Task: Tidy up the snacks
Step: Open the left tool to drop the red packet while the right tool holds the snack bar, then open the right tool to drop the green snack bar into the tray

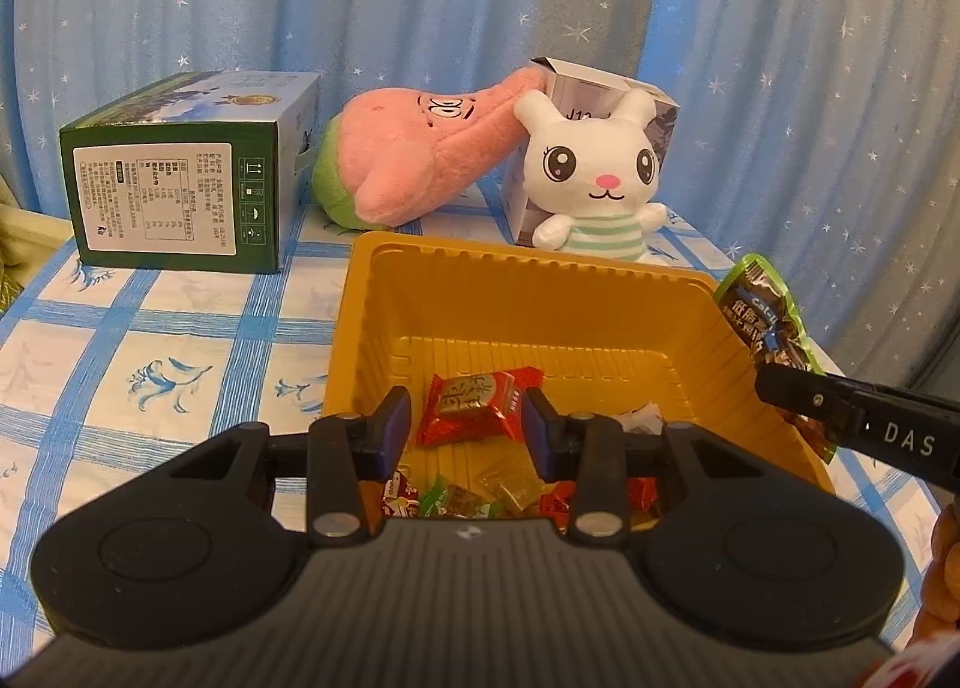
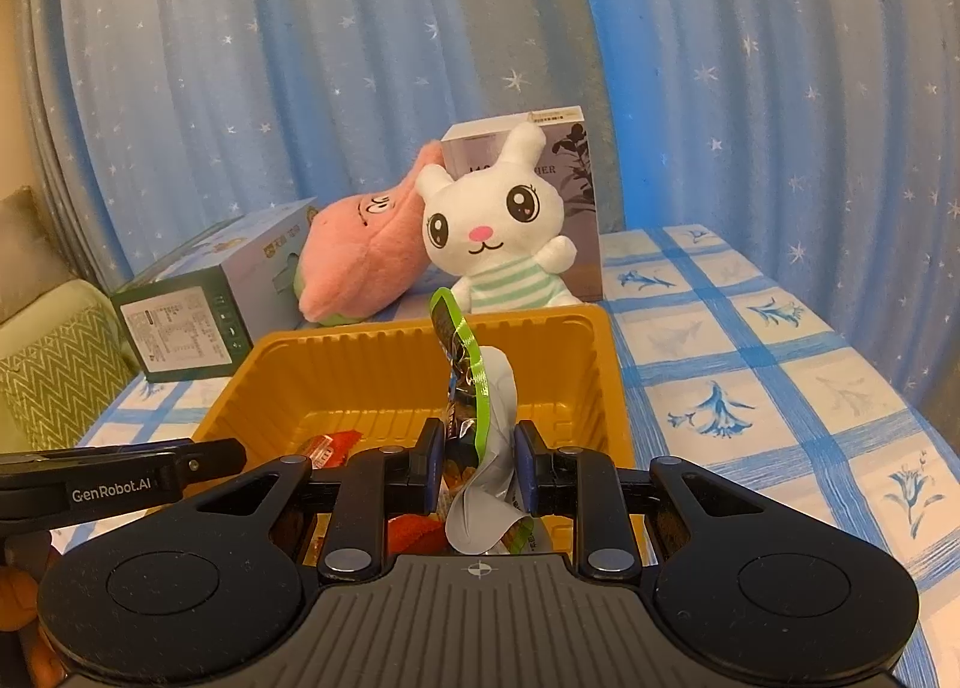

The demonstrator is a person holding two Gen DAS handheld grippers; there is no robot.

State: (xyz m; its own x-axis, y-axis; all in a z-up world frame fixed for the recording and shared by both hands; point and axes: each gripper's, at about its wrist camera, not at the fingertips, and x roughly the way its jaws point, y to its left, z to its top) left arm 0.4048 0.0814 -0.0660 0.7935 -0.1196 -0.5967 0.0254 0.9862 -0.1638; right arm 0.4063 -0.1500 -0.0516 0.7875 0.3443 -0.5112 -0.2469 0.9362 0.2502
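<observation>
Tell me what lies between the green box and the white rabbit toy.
The pink plush, lying tilted between green box and rabbit; both views show it.

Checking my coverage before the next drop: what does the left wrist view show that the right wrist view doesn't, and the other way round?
Left wrist only: the left gripper, jaws apart, over a red candy lying loose in the tray, with more wrapped sweets on the floor nearer the camera.

Right wrist only: the right gripper clamping the green-edged snack pouch from behind, and a green cushion at the table's left end.

Both: the yellow tray, white rabbit plush, pink plush, green box and checked tablecloth.
</observation>
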